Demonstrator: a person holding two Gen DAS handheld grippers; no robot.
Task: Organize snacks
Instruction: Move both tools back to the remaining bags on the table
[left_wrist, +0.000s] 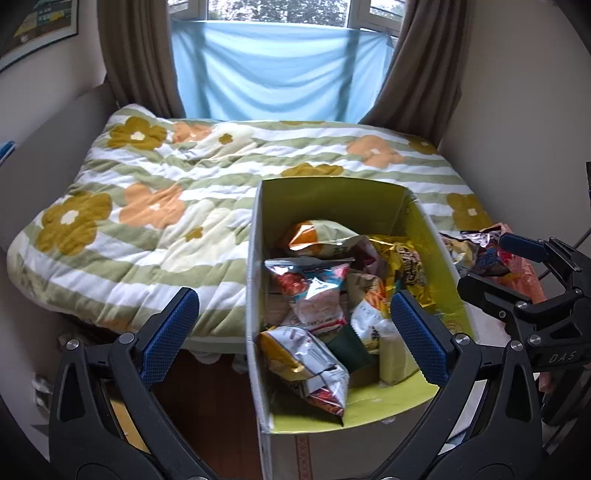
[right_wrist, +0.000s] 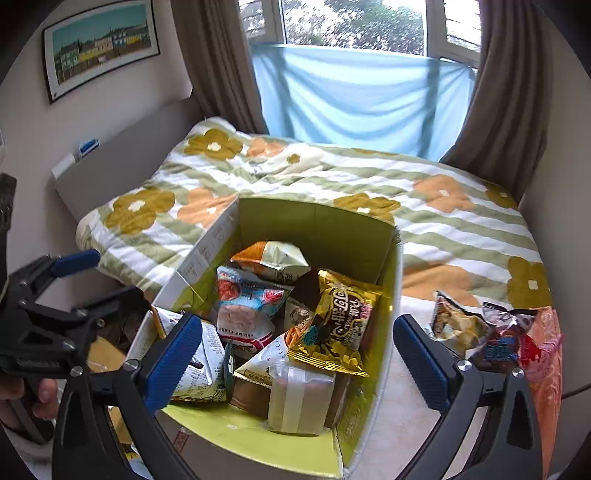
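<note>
A cardboard box (right_wrist: 317, 214) with a yellow-green inside stands at the foot of the bed, filled with several snack packets. Among them are a gold packet (right_wrist: 336, 325), a shrimp-flakes bag (right_wrist: 247, 306) and an orange and green bag (right_wrist: 273, 258). My right gripper (right_wrist: 297, 362) hovers over the box, open wide, nothing between its pads. My left gripper (left_wrist: 293, 334) is open too, above the box's (left_wrist: 332, 199) left wall, and empty. Each gripper shows in the other's view: the right gripper (left_wrist: 495, 269) at the right, the left gripper (right_wrist: 96, 280) at the left.
Loose snack packets (right_wrist: 458, 325) and a dark packet (right_wrist: 506, 336) lie right of the box beside an orange plastic bag (right_wrist: 546, 369). A flowered quilt (left_wrist: 147, 206) covers the bed behind. A hand (right_wrist: 40, 395) holds the left gripper's handle.
</note>
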